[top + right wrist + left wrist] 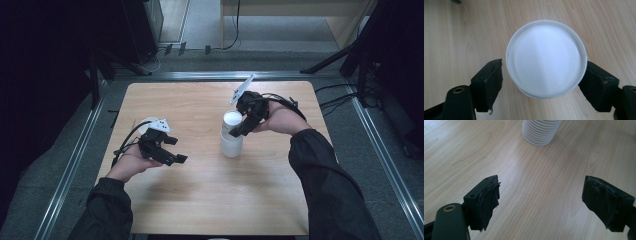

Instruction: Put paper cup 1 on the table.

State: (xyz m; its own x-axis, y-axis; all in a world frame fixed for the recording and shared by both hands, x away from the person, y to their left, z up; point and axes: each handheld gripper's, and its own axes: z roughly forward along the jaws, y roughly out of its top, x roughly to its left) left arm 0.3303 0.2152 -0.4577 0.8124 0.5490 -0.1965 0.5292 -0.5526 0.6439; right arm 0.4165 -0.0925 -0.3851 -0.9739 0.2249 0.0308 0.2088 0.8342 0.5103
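We had the right gripper (541, 82) spread wide around the white ribbed plastic cup stack (546, 58) mid-frame, not clamped; left gripper (540, 200) wide open, empty, lower left.

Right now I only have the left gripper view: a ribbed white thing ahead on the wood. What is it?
Observer: A white cup standing upright on the table, seen whole in the high view.
Operator: Anything on top?
Observer: A white lid covers it.
Operator: Where's the right gripper?
Observer: The right gripper is over the cup, jaws open either side of the lid, not clamped.
Operator: And my left gripper?
Observer: The left gripper is open, holding nothing, left of the cup.
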